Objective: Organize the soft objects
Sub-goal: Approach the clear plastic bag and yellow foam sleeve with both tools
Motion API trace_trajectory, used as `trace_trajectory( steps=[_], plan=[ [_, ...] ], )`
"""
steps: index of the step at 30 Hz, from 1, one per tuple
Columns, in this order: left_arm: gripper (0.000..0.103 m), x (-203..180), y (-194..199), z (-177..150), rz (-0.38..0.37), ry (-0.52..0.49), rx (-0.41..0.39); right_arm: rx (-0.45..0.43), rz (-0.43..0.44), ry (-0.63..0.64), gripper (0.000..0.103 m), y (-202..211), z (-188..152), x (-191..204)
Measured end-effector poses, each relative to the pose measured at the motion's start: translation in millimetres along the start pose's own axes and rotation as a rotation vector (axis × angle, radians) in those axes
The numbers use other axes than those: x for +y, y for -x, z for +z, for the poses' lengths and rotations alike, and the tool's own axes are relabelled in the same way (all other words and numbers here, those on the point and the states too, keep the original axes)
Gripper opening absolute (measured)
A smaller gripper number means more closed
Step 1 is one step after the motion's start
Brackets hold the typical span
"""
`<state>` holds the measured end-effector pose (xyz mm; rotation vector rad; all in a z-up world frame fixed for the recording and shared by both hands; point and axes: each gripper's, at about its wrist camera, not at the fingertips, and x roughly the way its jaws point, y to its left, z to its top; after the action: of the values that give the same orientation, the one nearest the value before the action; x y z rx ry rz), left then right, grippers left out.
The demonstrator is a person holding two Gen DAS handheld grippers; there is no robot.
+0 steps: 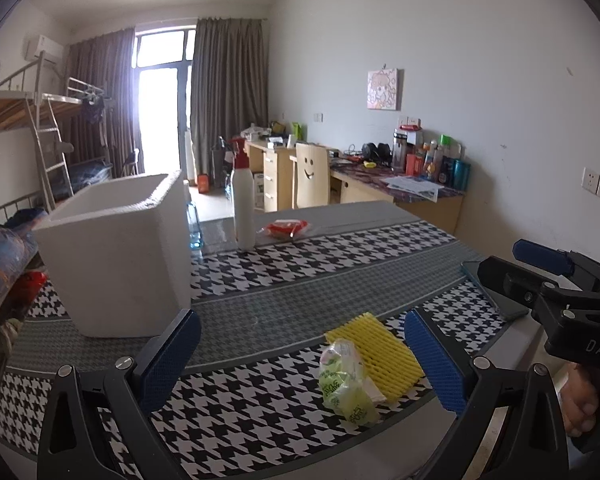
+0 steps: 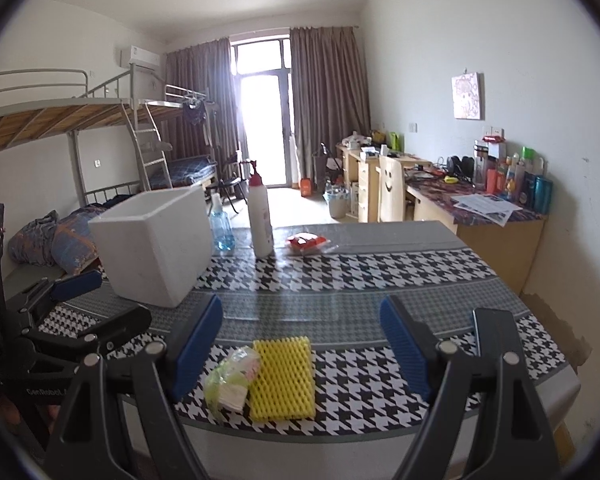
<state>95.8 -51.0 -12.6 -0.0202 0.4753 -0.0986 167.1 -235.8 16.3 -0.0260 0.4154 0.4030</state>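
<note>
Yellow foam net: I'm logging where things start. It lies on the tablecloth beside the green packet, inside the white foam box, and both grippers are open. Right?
Not quite. The yellow foam net lies on the tablecloth beside the green packet, well outside the white foam box, as the right wrist view shows. The left gripper and right gripper are open.

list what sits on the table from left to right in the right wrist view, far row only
white foam box → blue-tinted bottle → white spray bottle → red packet
</note>
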Motion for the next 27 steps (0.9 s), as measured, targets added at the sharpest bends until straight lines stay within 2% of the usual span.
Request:
trace_trajectory(
  steps=[27],
  plan=[
    [0.102, -7.7, -36.8, -23.0, -0.01, 0.014, 0.12, 0.112, -0.022, -0.017, 0.084, -24.4, -25.9, -13.4]
  ],
)
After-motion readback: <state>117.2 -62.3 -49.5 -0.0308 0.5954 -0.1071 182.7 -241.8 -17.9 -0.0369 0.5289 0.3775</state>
